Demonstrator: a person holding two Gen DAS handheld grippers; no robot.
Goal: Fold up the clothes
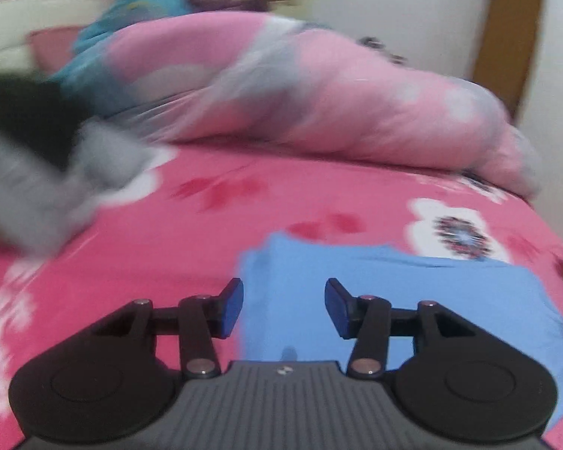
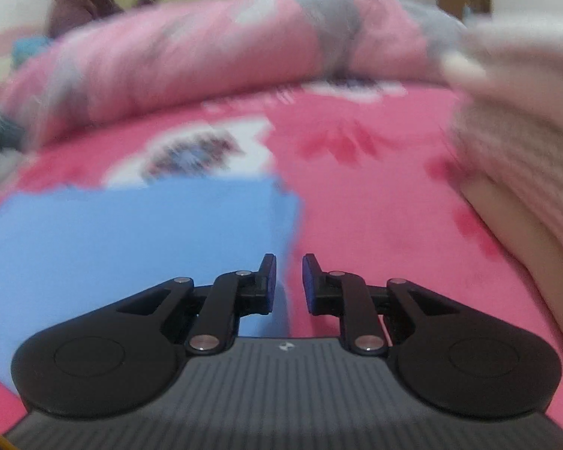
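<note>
A single blue folded garment (image 1: 413,300) lies flat on the bed (image 1: 150,262), which wears a pink sheet printed with white flowers; its long axis runs across both views, side to side, with the far edge ragged and one corner (image 2: 281,187) pointing away toward the rolled pink-and-grey quilt (image 1: 337,105); the left tongs (image 1: 283,309) hang above the garment's left part, their two blue pads well apart with nothing between them; the right tongs (image 2: 289,285) hover at the garment's right edge, their jaws nearly together with a narrow gap showing and no cloth caught in it; there are two tongs, one blue garment and one quilt; only the left view shows a blurred grey-and-black heap of clothing (image 1: 37,172) at the left of the bed, a teal cloth (image 1: 131,37) behind the quilt and a brown door (image 1: 506,48) on the far wall; only the right view shows a pale ribbed knit (image 2: 525,150) close at the right, too blurred to tell whether it is a sleeve or a loose garment, and a blurred figure in a dark purple top (image 2: 79,3) beyond the quilt.
</note>
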